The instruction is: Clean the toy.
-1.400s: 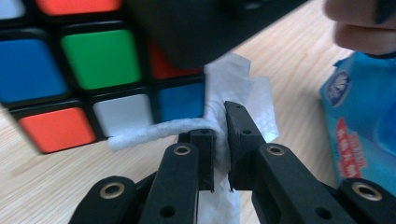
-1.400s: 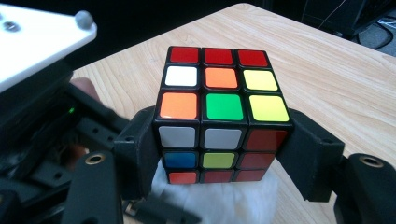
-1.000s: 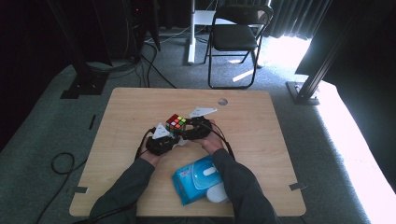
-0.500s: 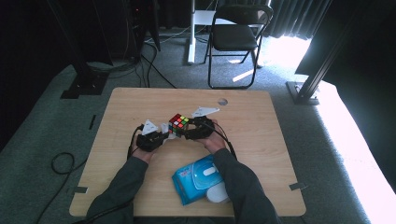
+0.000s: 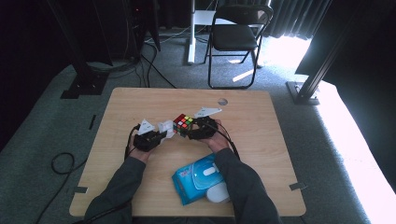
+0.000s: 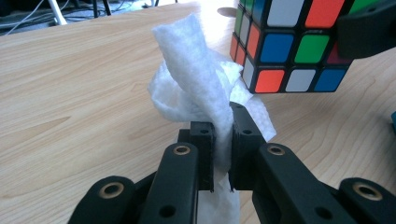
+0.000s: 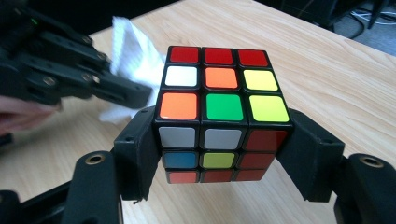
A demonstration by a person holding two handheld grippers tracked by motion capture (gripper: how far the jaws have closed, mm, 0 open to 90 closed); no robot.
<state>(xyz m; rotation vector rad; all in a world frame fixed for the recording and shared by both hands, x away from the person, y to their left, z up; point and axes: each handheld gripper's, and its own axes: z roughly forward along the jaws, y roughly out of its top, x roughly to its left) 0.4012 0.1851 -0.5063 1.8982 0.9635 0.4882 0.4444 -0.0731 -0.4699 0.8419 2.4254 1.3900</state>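
A scrambled Rubik's cube (image 5: pixel 183 124) (image 7: pixel 222 116) (image 6: pixel 292 44) is held just above the wooden table (image 5: pixel 261 140), clamped between the jaws of my right gripper (image 5: pixel 189 130) (image 7: pixel 222 154). My left gripper (image 5: pixel 161 135) (image 6: pixel 222 144) is shut on a crumpled white wipe (image 6: pixel 201 93) (image 5: pixel 166 127) (image 7: pixel 130 51). The wipe stands up from the jaws right beside the cube's left face, its folds touching or nearly touching the cube's lower corner. In the right gripper view the left gripper's black fingers (image 7: pixel 93 79) reach in from the left with the wipe behind them.
A blue pack of wet wipes (image 5: pixel 198 179) with a white lid lies near the table's front edge under the right forearm (image 5: pixel 238 177). A round hole (image 5: pixel 222 101) marks the far side of the table. A folding chair (image 5: pixel 236 37) and cables stand on the floor behind.
The left gripper with the wipe has drawn back to the left, a little away from the cube. The right gripper and cube have stayed in place.
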